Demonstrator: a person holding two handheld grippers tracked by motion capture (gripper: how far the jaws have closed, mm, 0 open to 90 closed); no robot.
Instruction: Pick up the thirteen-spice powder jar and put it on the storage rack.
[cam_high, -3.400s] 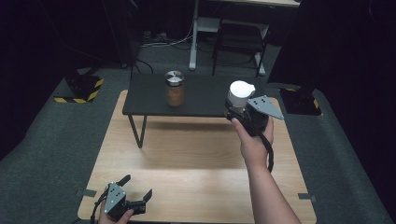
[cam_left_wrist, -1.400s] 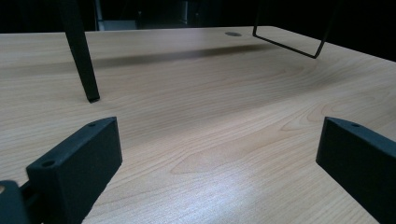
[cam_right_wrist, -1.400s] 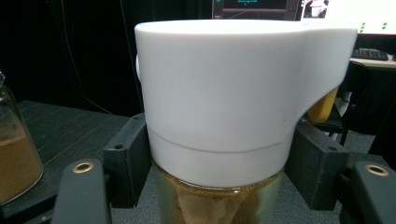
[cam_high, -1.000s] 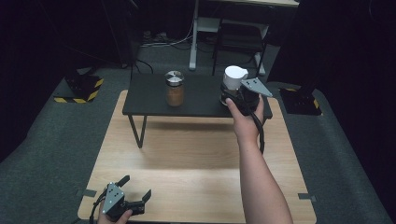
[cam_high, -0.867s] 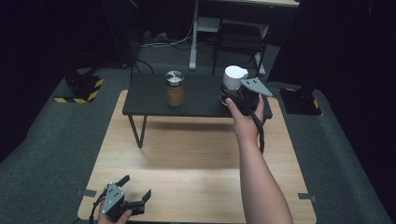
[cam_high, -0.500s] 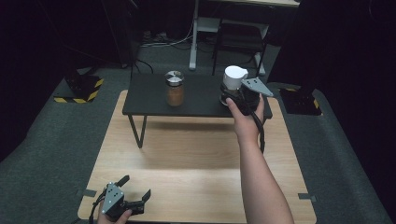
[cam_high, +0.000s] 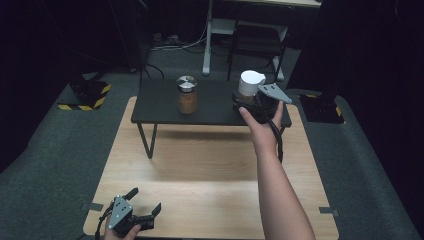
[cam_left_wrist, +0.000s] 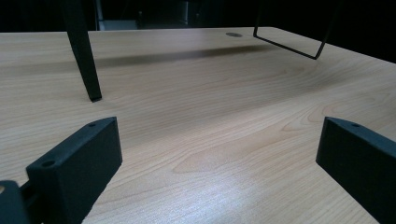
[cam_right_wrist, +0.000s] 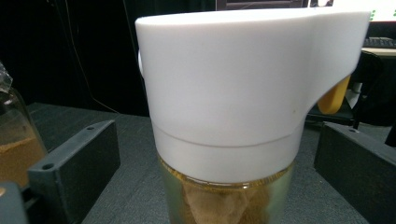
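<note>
White-capped jar (cam_right_wrist: 224, 140) between the pads of the right claw (cam_high: 248, 103), upright on the black shelf (cam_high: 160, 105), ahead of the hand (cam_high: 263, 131). Jaws just been opening, now spread as wide as they go: pads standing clear on both sides, gripping nothing, jar left to its own footing. Second jar (cam_high: 187, 95), metal-lidded and brown-filled, well off to the claw's left on the same shelf. Left claw (cam_high: 140, 207) also open and empty, low over the wood table (cam_left_wrist: 210, 140), well apart from both jars, nothing between its pads but bare grain.

Clear body below the cap, glass or hard plastic by the look, so stiff, smooth and likely slippery; probably fragile if knocked off the shelf. Brownish fill showing through the wall, amount hard to judge, so moderate weight at a guess, with a bulky cap making it somewhat top-heavy. Spout-like lip and a yellow part jutting from the cap on the claw's right: poor places for a pad. Best hold judged to be across the plain round wall, on the clear body just under the cap or on the cap's straight lower band, squarely and level, with firm but not crushing pressure.
</note>
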